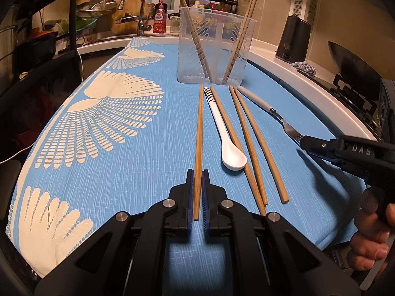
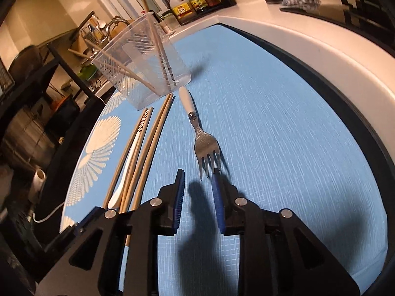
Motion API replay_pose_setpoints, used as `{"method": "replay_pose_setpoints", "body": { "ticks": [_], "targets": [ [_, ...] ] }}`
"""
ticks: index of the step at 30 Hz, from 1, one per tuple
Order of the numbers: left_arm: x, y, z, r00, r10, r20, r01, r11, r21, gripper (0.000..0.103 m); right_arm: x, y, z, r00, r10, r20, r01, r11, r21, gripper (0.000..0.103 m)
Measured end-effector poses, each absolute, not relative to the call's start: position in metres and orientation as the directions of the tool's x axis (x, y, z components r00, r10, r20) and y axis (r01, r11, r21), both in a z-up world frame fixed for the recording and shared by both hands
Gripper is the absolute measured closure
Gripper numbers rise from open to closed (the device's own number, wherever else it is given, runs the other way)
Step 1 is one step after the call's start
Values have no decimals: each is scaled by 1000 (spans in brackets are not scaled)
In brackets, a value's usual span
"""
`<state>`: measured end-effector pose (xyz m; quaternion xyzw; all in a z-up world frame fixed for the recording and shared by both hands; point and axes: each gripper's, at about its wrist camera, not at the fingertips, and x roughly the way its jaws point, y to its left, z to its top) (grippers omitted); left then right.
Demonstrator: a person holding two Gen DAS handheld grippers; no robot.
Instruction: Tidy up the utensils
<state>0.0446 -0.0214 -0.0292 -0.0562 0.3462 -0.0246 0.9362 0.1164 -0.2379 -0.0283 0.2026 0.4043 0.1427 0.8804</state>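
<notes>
Four chopsticks lie on the blue-clothed surface. The left gripper has its fingers clamped on the near end of one chopstick, which lies apart to the left. The other three lie to its right, with one white spoon among them, its bowl toward the camera. One fork with a white handle lies furthest right, tines near. The right gripper has its fingers apart at the tines; the right finger's tip looks to touch them. One clear holder stands behind the row, holding three chopsticks: one on its left side, two on its right.
</notes>
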Motion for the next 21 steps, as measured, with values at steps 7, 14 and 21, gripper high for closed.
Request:
{"method": "replay_pose_setpoints", "body": {
  "ticks": [7, 14, 21],
  "targets": [
    [45, -22, -29, 759, -85, -645, 7, 993, -122, 96, 126, -242, -29, 603, 438, -667, -40, 851, 523, 78],
    [45, -23, -30, 759, -83, -646, 8, 993, -119, 96, 131, -249, -31, 590, 444, -675, 8, 832, 554, 83],
    [45, -23, -29, 759, -84, -646, 8, 993, -120, 96, 124, -241, -27, 620, 373, -691, -8, 883, 470, 97]
  ]
}}
